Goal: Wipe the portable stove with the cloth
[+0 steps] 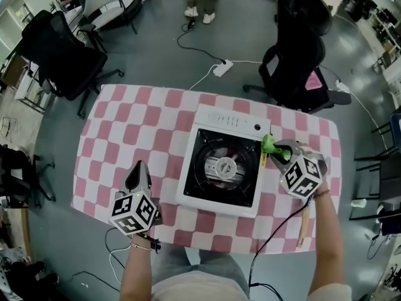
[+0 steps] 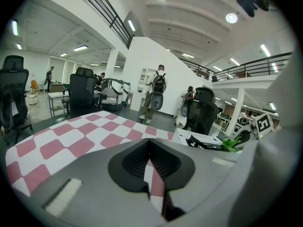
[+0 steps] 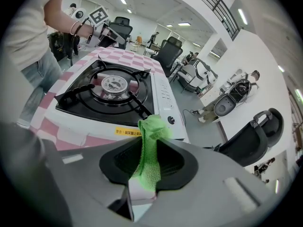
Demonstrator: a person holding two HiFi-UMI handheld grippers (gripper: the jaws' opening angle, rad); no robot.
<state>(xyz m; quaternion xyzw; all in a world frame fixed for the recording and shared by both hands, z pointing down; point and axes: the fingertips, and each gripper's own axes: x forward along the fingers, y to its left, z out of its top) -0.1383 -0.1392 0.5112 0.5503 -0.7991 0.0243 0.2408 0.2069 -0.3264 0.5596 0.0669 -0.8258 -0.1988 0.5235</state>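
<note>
The person stands at the near side of the checked desk (image 1: 125, 130) with the portable stove (image 1: 229, 119) square in front of them, its control strip along the far edge. Of the 2 tools, the right hand-held gripper (image 1: 280, 152) is the one that matters: it is clenched on the green cloth (image 1: 270, 145), which sticks out of the jaws as a narrow bunched strip, long axis running with the jaws. That gripper sits at the stove's right rim, near the far-right corner by the knob, and the cloth's free end is just at or over the white edge (whether it actually touches the metal, I can't tell).

So the stove lies to the left of the cloth, with the black burner well and the white top panel both within a short sweep leftward. I'd judge the wiping has barely begun, if at all.

The left hand-held gripper (image 1: 138, 175) is well apart, over the desk off the stove's near-left corner, jaws closed together on nothing. It could steady the stove's body if needed.
</note>
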